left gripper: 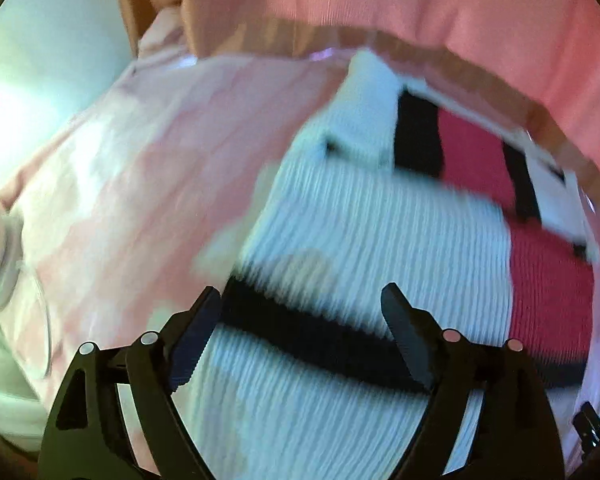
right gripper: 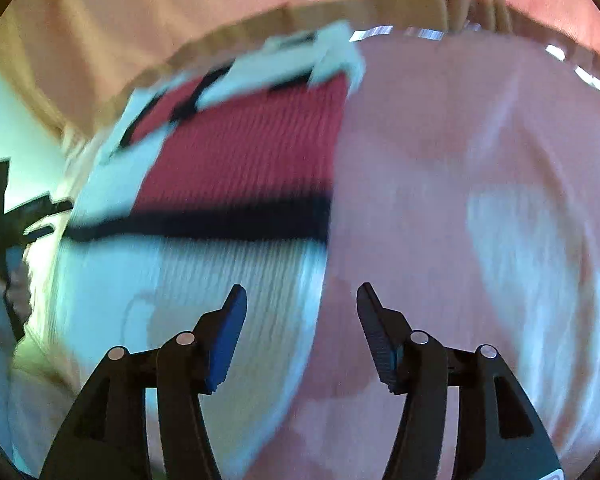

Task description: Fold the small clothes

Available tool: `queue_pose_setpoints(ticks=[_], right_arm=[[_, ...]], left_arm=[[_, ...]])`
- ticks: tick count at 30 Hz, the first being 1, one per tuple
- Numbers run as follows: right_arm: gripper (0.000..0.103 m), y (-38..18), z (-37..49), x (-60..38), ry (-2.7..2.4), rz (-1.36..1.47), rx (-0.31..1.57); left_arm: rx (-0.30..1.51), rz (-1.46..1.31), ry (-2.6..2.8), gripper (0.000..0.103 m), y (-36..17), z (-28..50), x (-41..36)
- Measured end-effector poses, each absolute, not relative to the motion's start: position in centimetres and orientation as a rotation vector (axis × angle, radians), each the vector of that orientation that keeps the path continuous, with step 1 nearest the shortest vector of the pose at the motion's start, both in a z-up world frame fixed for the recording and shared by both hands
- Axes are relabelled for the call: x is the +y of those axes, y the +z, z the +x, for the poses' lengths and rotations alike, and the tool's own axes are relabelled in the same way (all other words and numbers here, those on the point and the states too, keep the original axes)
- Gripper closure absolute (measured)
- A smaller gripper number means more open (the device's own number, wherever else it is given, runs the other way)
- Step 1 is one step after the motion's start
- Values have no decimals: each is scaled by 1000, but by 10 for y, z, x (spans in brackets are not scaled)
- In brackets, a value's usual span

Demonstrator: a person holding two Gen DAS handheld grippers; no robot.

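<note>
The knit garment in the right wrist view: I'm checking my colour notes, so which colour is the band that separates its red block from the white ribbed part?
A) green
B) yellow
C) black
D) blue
C: on the knit garment, a dark black band runs across between the red block above and the white ribbed part below.

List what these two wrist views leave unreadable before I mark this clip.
- Knit garment: motion blur in both views hides whether it is folded.
- Its near end: left wrist view, cut off behind the left gripper.
- Pink cloth under it: right wrist view, edges run out of frame beyond the right gripper.
</note>
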State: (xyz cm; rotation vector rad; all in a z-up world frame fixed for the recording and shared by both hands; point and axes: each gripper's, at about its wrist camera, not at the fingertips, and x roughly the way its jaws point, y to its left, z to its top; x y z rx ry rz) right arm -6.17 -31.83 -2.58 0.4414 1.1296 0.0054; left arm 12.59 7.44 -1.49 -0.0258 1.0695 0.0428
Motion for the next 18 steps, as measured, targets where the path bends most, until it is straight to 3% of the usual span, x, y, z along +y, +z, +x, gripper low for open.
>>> queue_pose_setpoints(ticks=[5,10,16,18], right_arm=[[44,-24,-99,-297,46,425,1095],[45,-23,-95,-286,97,486,1054],[46,-22,-92,-274,125,507,1031],[56,-25,-89,-275,122,507,1027]], left_arm=[[1157,-7,27,23,-39,67,82],[1127,129,25,22,-45,46,64],[1108,-64,98,22,-34,46,102],[1142,-114,87,22,-41,48,109]])
